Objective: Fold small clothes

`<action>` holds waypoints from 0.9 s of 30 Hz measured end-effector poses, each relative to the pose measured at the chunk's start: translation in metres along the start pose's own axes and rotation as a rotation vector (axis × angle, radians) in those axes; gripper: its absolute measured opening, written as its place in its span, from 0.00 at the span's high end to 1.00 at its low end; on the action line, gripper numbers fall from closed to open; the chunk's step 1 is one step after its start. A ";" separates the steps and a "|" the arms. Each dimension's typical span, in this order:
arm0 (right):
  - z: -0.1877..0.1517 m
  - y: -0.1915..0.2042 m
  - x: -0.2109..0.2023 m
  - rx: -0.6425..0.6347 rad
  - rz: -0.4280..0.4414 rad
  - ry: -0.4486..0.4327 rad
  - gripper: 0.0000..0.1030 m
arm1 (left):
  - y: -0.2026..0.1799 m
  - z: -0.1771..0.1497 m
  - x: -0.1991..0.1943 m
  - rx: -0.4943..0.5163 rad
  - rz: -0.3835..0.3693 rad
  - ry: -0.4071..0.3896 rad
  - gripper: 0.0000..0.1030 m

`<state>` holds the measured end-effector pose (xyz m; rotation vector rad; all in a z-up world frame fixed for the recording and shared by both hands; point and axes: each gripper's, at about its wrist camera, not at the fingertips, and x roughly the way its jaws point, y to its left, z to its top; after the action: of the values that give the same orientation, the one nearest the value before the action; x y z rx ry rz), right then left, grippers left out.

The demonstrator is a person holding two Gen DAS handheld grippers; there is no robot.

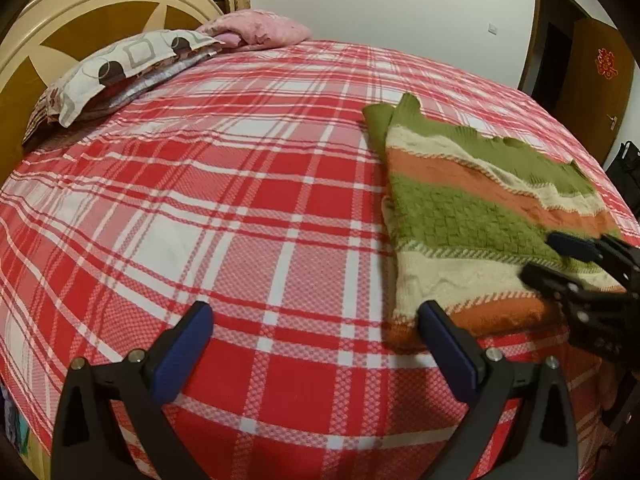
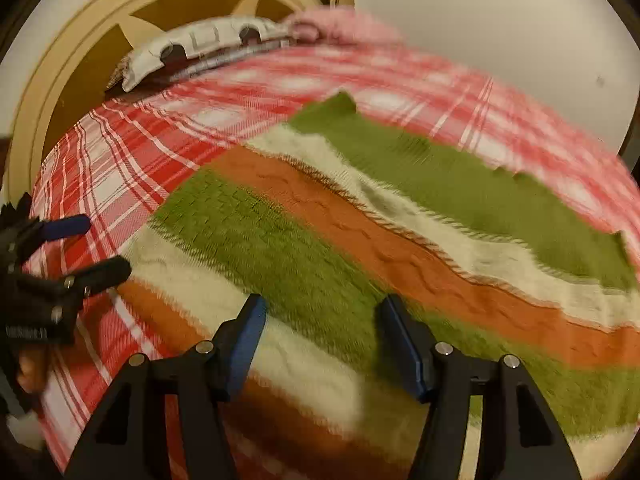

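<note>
Left view looks across the bed (image 1: 240, 200) toward the headboard (image 1: 80, 12); right view hovers nearer, above the sweater (image 2: 320, 240), which both share.

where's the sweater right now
The sweater lies flat on the plaid bed, right of centre in the left wrist view, beside the open left gripper and under the open right gripper.

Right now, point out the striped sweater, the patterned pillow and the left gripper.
striped sweater (image 2: 320, 248): right wrist view, on its green band.
patterned pillow (image 1: 120, 68): left wrist view, on its top face.
left gripper (image 1: 316, 316): left wrist view, midway between fingertips.
</note>
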<state>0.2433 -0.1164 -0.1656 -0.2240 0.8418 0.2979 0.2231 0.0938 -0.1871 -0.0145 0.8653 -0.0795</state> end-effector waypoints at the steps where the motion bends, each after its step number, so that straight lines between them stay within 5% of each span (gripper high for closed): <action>1: -0.002 -0.001 -0.007 0.015 0.003 -0.006 0.40 | 0.001 0.001 -0.002 0.002 -0.003 -0.001 0.00; 9: -0.016 0.020 -0.038 -0.080 -0.028 -0.072 0.40 | 0.017 0.010 -0.009 0.047 0.042 0.009 0.00; 20: -0.017 0.106 -0.035 -0.342 -0.093 -0.153 0.40 | 0.081 0.040 0.006 -0.074 0.030 0.016 0.00; 27: -0.013 0.144 -0.014 -0.468 -0.196 -0.166 0.47 | 0.102 0.054 0.028 -0.146 -0.122 0.052 0.00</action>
<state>0.1757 0.0115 -0.1740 -0.7049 0.5714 0.3217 0.2887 0.1927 -0.1777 -0.2029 0.9203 -0.1313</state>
